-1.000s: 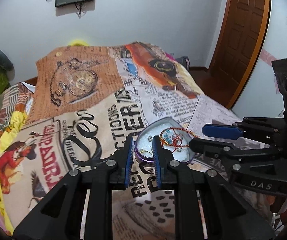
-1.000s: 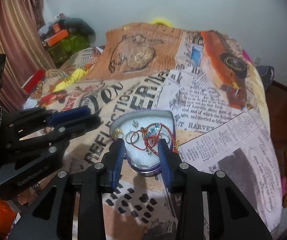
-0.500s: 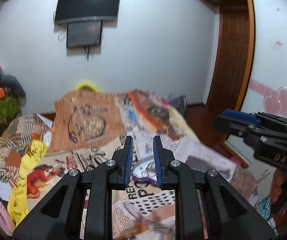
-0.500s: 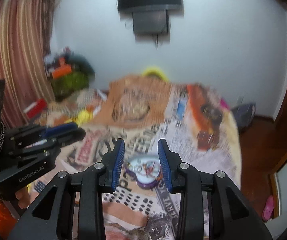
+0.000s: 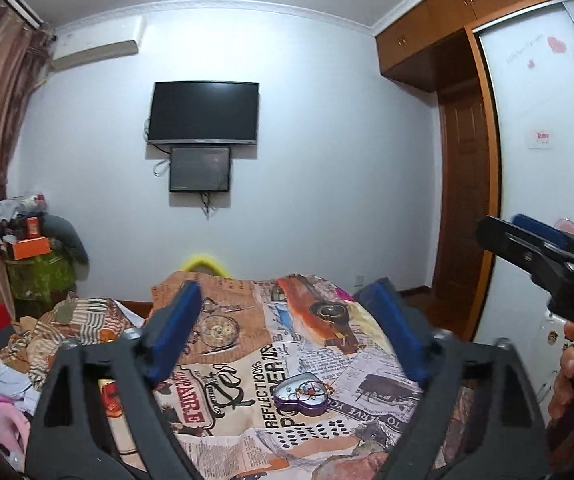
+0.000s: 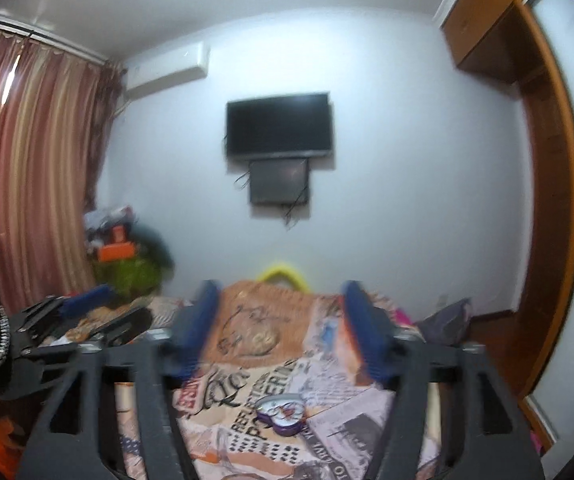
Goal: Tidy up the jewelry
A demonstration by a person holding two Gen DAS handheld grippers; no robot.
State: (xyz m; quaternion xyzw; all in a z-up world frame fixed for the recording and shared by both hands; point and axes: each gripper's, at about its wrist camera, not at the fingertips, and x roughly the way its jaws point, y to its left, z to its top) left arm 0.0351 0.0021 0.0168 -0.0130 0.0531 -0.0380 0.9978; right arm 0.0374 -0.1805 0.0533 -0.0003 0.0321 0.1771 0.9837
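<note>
A purple heart-shaped jewelry box (image 5: 302, 393) lies open on the printed bedspread (image 5: 247, 344), with a red-and-gold bracelet and small pieces inside; it also shows in the right wrist view (image 6: 282, 412). My left gripper (image 5: 287, 332) is wide open and empty, raised well back from the box. My right gripper (image 6: 281, 320) is wide open and empty too, also held high above the bed. The right gripper shows at the right edge of the left wrist view (image 5: 543, 252); the left gripper shows at the left of the right wrist view (image 6: 83, 312).
A TV (image 5: 203, 112) hangs on the far wall. Piled clothes and boxes (image 5: 35, 264) stand at the left of the bed. A wooden door (image 5: 463, 200) and a wardrobe (image 5: 547, 160) are on the right. Curtains (image 6: 27, 168) hang at the left.
Both grippers have pulled back and up from the heart box and tilted toward the wall. Both have opened from narrow to wide. The box looks small and far now.
</note>
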